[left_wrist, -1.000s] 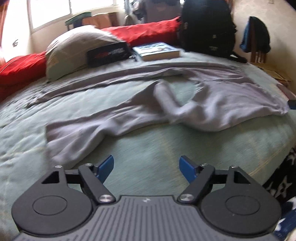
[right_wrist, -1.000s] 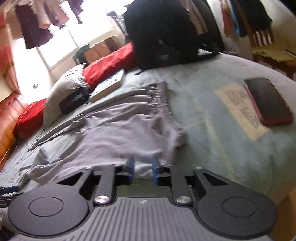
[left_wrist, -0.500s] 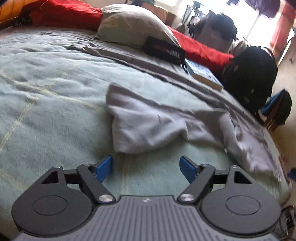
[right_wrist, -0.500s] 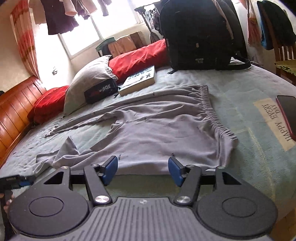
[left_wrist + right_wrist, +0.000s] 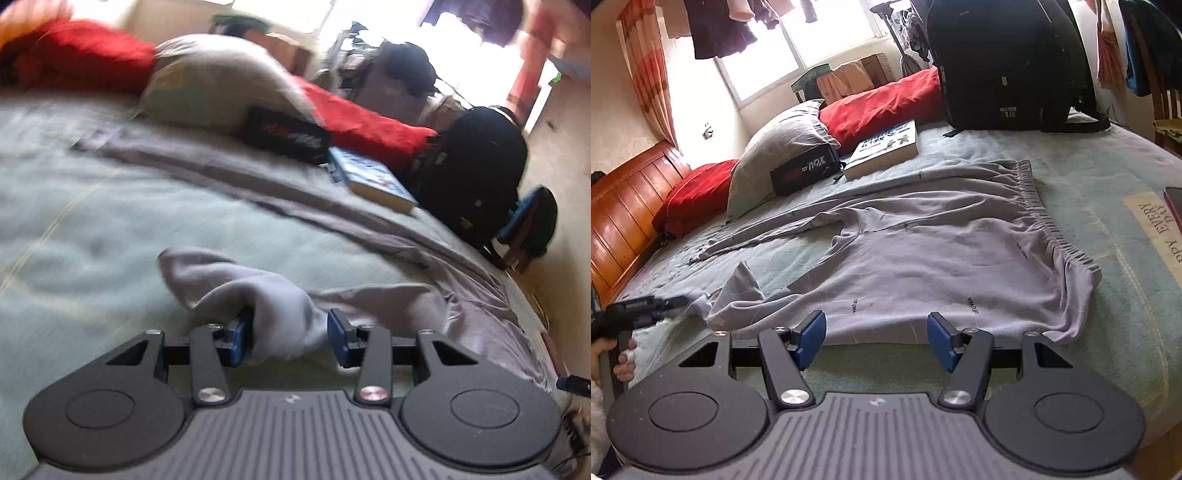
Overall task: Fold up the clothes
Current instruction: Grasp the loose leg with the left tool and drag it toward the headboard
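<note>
On the bed (image 5: pixel 1115 177) (black backpack (image 5: pixel 1008 62) zipped) lie grey trousers (image 5: pixel 923 251).

Daylight floods in from the window (image 5: pixel 798 44) at the far side of the room, and you see it blown out to plain white in both views. In your left wrist view everything smears with motion blur: the red pillows (image 5: pixel 92 55), the book (image 5: pixel 373 181) and the bedspread (image 5: pixel 92 229) lose their edges, while the near gripper body stays fairly crisp. Your right wrist view is sharp, with print on the book (image 5: pixel 886 147) readable. Shadows on the grey trousers (image 5: pixel 923 251) are soft. Fisheye bending curves the bed's edges and darkens the corners.
</note>
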A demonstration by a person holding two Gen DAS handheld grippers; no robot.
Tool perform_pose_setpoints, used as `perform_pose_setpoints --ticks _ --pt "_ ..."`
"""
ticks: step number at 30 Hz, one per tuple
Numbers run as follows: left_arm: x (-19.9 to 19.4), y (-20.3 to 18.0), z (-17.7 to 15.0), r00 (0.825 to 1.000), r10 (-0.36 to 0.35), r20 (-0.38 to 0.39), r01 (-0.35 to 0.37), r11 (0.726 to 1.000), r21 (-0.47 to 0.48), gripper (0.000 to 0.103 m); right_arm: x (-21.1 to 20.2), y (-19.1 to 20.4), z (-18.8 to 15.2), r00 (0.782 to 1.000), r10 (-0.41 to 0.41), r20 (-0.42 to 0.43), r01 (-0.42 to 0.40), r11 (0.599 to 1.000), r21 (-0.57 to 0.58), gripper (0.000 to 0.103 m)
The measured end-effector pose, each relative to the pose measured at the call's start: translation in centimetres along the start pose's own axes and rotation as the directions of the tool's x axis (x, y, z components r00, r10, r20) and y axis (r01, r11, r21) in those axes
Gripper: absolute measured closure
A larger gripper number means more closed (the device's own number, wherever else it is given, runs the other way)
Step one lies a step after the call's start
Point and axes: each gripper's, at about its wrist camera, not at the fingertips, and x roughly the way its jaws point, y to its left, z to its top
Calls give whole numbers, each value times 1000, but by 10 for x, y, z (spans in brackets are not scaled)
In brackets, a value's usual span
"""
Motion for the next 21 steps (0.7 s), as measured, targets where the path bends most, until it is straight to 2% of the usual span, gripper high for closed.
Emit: perform_pose_setpoints --ticks 6,9,12,15,21 --pt "38 -54 20 999 -45 -12 46 986 162 59 1 -7 -4 1000 -5 -6 5 1000 19 36" --pt "51 -69 21 998 -52 -43 59 980 191 59 -1 -12 -5 1000 -13 -2 13 999 29 35" --pt "46 -71 16 997 -61 -55 71 979 189 59 -3 -18 -7 1000 -15 2 15 999 39 34" --pt "32 -58 9 997 -51 -57 59 986 154 59 -2 -23 -8 1000 -13 3 13 999 48 33" --pt "22 -18 11 996 -41 -74 38 998 -42 59 5 -20 -6 1000 14 -3 -14 999 51 33"
